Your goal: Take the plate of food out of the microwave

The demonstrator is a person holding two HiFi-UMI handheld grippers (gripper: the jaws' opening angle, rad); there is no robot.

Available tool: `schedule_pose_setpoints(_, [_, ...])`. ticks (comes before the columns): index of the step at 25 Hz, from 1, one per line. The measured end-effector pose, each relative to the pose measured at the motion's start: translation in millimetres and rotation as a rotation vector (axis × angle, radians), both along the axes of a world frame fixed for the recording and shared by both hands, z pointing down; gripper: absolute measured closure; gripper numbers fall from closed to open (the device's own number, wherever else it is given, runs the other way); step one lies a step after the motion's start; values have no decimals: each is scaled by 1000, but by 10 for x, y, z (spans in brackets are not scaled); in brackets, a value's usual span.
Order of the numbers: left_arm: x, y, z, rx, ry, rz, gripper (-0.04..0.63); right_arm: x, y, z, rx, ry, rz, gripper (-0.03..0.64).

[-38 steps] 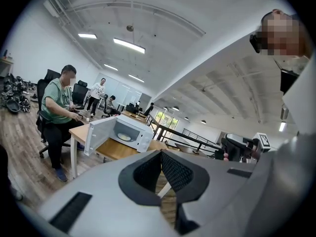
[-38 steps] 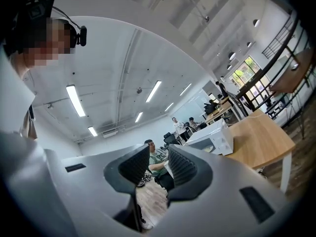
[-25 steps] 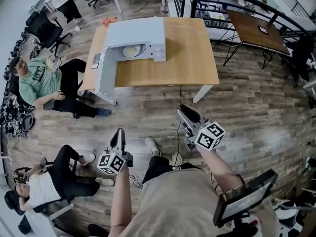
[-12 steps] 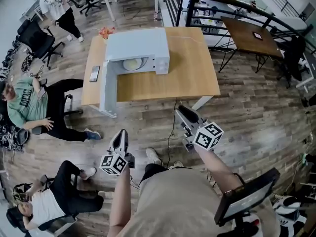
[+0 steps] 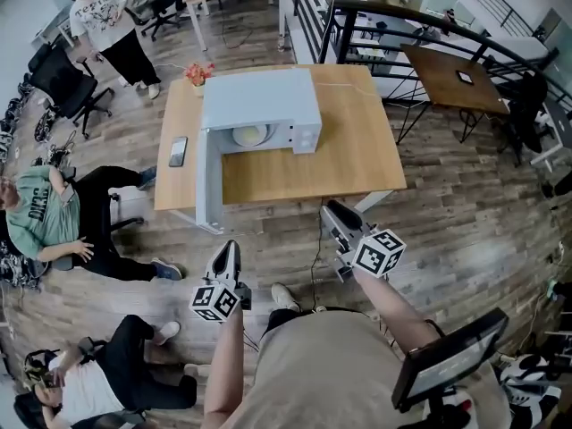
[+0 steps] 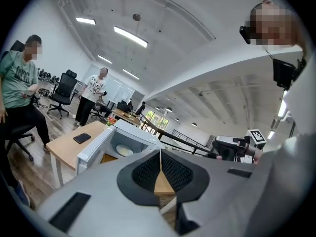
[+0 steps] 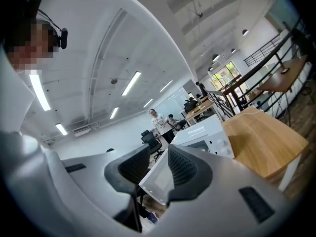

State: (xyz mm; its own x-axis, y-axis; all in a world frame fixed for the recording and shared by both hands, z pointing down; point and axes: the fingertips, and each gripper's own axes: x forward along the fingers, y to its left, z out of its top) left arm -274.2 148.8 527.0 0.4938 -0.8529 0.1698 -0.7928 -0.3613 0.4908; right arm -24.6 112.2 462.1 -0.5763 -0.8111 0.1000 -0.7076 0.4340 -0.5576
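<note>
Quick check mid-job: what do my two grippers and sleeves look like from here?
Both the left gripper and right gripper have grey-and-black bodies with black ribbed pads. Each carries a white cube with black square markers. The person wears a beige short-sleeved shirt.

Wearer stepped closer to table at 12 o'clock. Open microwave, plate inside, now lower in head view. Left hand-held gripper and right hand-held gripper nearer table edge. Standing person, 11 o'clock, now fully visible.
</note>
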Motion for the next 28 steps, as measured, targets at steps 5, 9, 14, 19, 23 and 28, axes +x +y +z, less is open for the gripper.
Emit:
schedule_pose_setpoints(5, [-112, -199, -50, 18, 1, 11, 589, -156, -177, -16, 6, -7, 9, 514])
schedule_pose_setpoints(9, [-132, -374, -102, 32, -13, 18, 589, -278, -327, -4, 11, -19, -11, 514])
schedule_pose_setpoints(14, [-114, -475, -157, 33, -37, -19, 589, -283, -486, -22, 10, -30, -62, 514])
schedule_pose_setpoints(19, [-40, -652, -145, 8, -63, -80, 589, -139, -786, -82, 43, -9, -119, 514])
schedule_pose_setpoints(23, [151, -799, -164, -10, -78, -125, 589, 88, -1036, 6, 15, -14, -158, 514])
schedule_pose_setpoints(28, [441, -1011, -222, -18, -103, -159, 589, 386, -1348, 86, -7, -31, -179, 514])
